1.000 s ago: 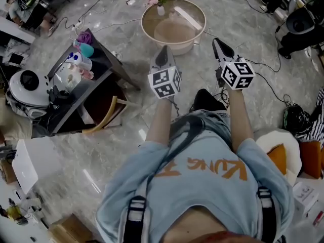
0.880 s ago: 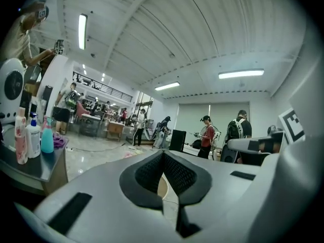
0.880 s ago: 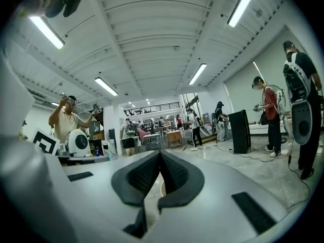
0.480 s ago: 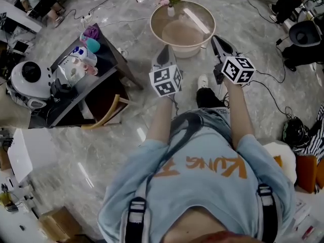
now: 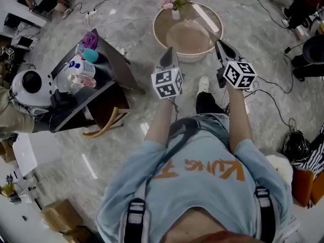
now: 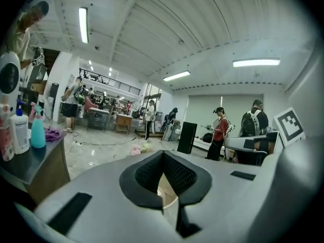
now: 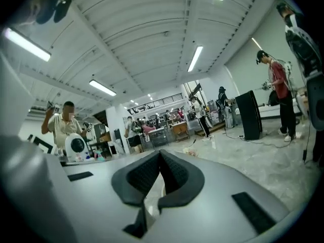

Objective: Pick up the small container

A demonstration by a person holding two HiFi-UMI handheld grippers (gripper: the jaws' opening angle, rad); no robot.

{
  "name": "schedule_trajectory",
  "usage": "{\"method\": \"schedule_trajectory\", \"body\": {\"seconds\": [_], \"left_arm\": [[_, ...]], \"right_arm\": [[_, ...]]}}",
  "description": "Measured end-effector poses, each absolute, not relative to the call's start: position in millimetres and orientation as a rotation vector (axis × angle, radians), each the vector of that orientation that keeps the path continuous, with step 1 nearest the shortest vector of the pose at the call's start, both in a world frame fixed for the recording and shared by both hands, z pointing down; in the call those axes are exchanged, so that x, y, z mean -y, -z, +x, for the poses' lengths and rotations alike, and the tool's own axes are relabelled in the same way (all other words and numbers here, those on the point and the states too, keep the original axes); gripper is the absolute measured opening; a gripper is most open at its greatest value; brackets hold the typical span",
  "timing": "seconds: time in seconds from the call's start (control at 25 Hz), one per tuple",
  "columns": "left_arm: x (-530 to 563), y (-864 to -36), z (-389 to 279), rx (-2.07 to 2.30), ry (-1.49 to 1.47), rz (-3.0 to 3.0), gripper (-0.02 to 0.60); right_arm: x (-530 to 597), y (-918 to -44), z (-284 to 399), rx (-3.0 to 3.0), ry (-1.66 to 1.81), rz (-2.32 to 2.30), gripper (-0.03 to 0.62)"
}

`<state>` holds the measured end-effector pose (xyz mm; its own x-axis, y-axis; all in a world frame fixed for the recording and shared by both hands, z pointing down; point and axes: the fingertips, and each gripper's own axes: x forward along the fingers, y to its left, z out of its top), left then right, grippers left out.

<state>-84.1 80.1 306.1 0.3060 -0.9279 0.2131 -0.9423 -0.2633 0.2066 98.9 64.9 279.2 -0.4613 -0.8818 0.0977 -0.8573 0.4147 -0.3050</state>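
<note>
Both grippers are held out in front of the person's chest, above the floor, with nothing in them. The left gripper (image 5: 169, 51) is shut, its tips meeting in the left gripper view (image 6: 162, 154). The right gripper (image 5: 218, 43) is shut too, seen in the right gripper view (image 7: 161, 154). To the left stands a dark side table (image 5: 109, 59) bearing several small bottles and containers (image 5: 80, 69), a teal bottle (image 5: 90, 55) and a purple cloth (image 5: 89, 38). In the left gripper view the bottles (image 6: 20, 131) appear at the far left, well away from the jaws.
A round beige table (image 5: 161, 34) with a small vase of flowers (image 5: 175, 3) stands straight ahead. A white round appliance (image 5: 28, 87) sits left of the dark table. Cables cross the marble floor (image 5: 126, 19). Several people stand in the hall beyond (image 6: 220, 130).
The person has walked forward: the round table and dark side table have drawn nearer and shifted in the view. Both grippers stay shut and held as before.
</note>
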Motion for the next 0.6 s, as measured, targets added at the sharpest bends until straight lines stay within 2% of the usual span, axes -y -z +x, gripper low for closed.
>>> {"method": "schedule_trajectory", "body": {"seconds": [0.28,0.6], "left_arm": [[33.5,-342.4,-35.8,1.625,-0.065,2.169,0.023],[157.5,-371.6,5.2,1.618,-0.201,2.109,0.023]], "right_arm": [[51.4,-324.2,131.2,-2.732,0.457,-1.621,0.012],[189.5,-352.2,177.7,-2.701,0.599,-1.6,0.012]]}}
